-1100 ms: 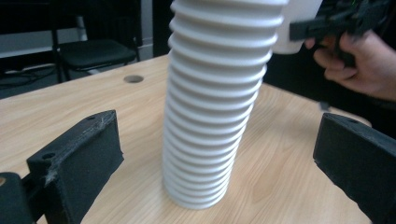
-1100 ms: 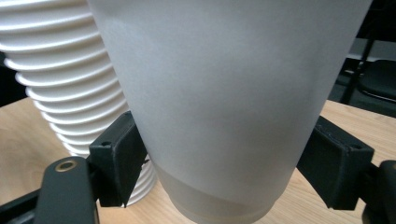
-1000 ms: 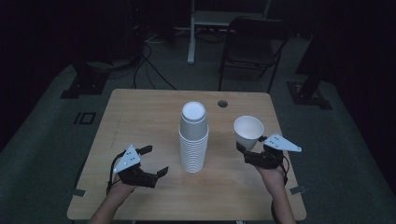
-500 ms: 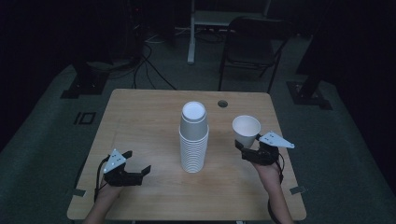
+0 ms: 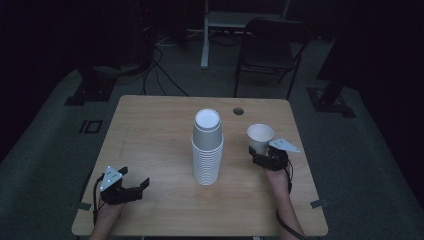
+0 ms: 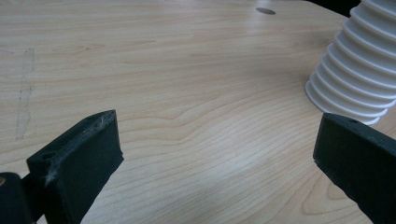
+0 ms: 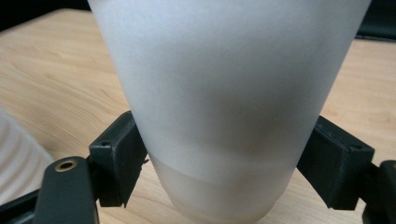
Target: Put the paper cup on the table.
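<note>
Gripping a single white cup (image 5: 260, 137) low on its wall, the right gripper (image 5: 264, 156) stands right of the cup stack (image 5: 207, 147). Left gripper (image 5: 131, 189), jaws wide apart and empty, rests at the table's (image 5: 150, 130) near-left corner.

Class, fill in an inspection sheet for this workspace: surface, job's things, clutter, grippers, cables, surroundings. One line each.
Surface: light wooden table, with a round grommet hole near the far edge.
Job's things: tall stack of white paper cups, upside down at mid-table; single white paper cup, mouth up, to the stack's right.
Clutter: nothing seen.
Grippers: left gripper open, low at the near left corner; right gripper shut on the single cup's lower wall.
Cables: black cable trailing from the left gripper; floor cables beyond the table.
Surroundings: dark room, black folding chair, grey carpet.
</note>
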`<move>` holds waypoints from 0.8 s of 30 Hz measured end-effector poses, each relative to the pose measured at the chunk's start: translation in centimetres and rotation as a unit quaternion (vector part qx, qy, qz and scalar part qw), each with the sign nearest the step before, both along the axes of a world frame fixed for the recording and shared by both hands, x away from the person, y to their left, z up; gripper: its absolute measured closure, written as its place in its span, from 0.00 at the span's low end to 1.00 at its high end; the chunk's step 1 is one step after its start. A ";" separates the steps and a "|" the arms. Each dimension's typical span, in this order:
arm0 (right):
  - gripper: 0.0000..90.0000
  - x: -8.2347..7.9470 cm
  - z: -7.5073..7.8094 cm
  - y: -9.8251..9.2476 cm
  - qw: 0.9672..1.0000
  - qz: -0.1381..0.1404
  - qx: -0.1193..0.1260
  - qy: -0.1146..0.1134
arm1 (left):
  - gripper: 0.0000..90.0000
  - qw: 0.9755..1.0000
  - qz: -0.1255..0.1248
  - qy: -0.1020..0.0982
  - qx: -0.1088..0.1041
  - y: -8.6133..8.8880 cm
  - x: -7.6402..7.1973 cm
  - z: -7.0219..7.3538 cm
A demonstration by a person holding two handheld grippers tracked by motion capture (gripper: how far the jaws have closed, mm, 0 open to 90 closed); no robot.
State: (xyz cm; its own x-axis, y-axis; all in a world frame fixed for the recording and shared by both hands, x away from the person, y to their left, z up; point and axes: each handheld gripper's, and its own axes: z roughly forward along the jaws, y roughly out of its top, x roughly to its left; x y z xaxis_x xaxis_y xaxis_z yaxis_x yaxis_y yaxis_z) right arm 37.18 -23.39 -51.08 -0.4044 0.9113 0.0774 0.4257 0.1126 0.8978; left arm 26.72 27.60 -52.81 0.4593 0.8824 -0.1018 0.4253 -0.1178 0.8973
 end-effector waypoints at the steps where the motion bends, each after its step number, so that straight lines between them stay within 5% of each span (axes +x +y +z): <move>1: 0.24 0.2 -0.4 0.1 1.000 0.001 -0.003 0.006 | 0.01 1.000 -0.002 0.001 -0.001 0.0 0.0 0.0; 13: 0.24 1.0 -3.3 0.8 0.998 0.008 -0.029 0.050 | 0.01 1.000 -0.008 -0.003 0.005 -0.5 -0.1 -0.3; 24: 0.22 1.0 -3.4 0.8 0.997 0.021 -0.031 0.070 | 0.01 1.000 -0.005 -0.005 0.005 -0.2 -0.2 -0.2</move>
